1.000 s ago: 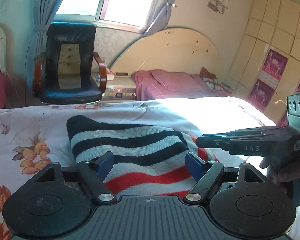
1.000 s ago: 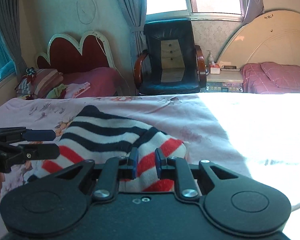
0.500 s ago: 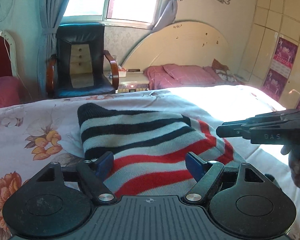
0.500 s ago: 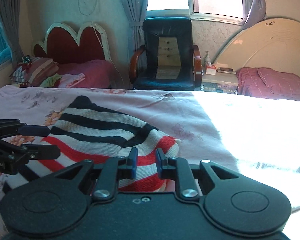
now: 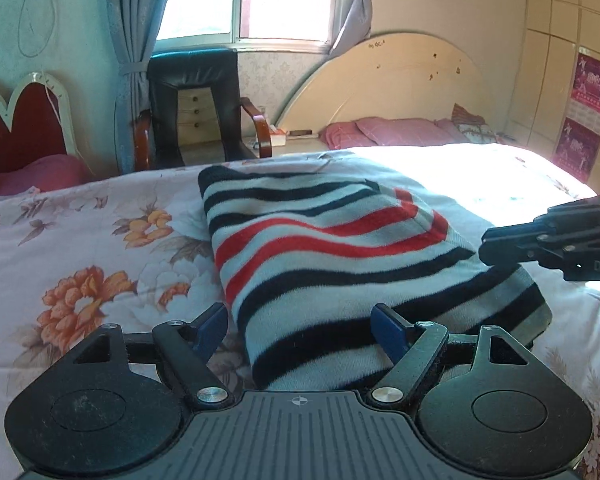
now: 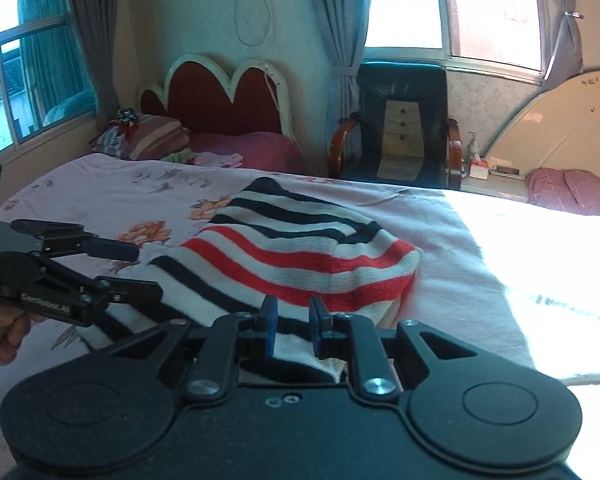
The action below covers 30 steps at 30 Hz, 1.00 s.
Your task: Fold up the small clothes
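Left wrist view shows the striped sweater [image 5: 340, 256] now lying flatter and folded on the floral bedsheet [image 5: 80, 248], more of its near edge exposed than a second ago. The left gripper [image 5: 300, 326] stays wide open over that near edge. The right gripper [image 6: 292, 322], fingers narrowly parted, holds nothing; the fold looks nearly finished.
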### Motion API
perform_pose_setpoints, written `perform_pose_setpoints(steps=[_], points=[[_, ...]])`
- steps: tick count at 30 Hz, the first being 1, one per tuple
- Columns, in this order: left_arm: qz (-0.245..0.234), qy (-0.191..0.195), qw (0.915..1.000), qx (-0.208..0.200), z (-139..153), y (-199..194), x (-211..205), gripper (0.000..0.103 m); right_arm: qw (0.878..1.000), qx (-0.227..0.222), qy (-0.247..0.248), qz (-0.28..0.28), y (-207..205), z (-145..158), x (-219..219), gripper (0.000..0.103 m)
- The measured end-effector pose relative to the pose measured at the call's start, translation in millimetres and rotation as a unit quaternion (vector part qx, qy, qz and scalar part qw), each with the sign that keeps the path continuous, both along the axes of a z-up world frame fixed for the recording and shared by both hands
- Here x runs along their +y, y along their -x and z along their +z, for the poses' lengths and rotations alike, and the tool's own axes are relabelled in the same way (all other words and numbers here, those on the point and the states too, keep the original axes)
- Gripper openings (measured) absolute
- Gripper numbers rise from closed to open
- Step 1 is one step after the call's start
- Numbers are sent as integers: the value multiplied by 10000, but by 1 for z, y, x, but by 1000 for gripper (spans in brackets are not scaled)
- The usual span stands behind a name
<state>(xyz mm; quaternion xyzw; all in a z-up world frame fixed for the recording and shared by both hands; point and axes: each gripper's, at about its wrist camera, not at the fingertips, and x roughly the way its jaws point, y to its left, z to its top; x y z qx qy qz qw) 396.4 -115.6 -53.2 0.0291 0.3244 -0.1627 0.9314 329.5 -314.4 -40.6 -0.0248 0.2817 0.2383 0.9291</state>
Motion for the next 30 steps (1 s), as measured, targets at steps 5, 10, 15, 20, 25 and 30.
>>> perform_pose_setpoints(steps=[5,10,15,20,25,30], points=[[115,33,9997,219,-13,9,-3,78,9972,279,662,184,14,-25,18,14],[108,8,9994,340,-22,16,-4,78,9978,367,547,10,22,-29,18,15],[87,68,9991,411,-26,22,1,78,9974,409,586,-84,32,-36,19,16],[88,207,9985,493,-30,21,6,78,9965,462,642,-280,34,-40,23,16],[99,281,9977,611,-20,26,14,79,9941,606,708,-548,35,-37,30,16],[-33,726,9967,364,7,40,41,102,9941,340,-311,-980,62,3,5,65]])
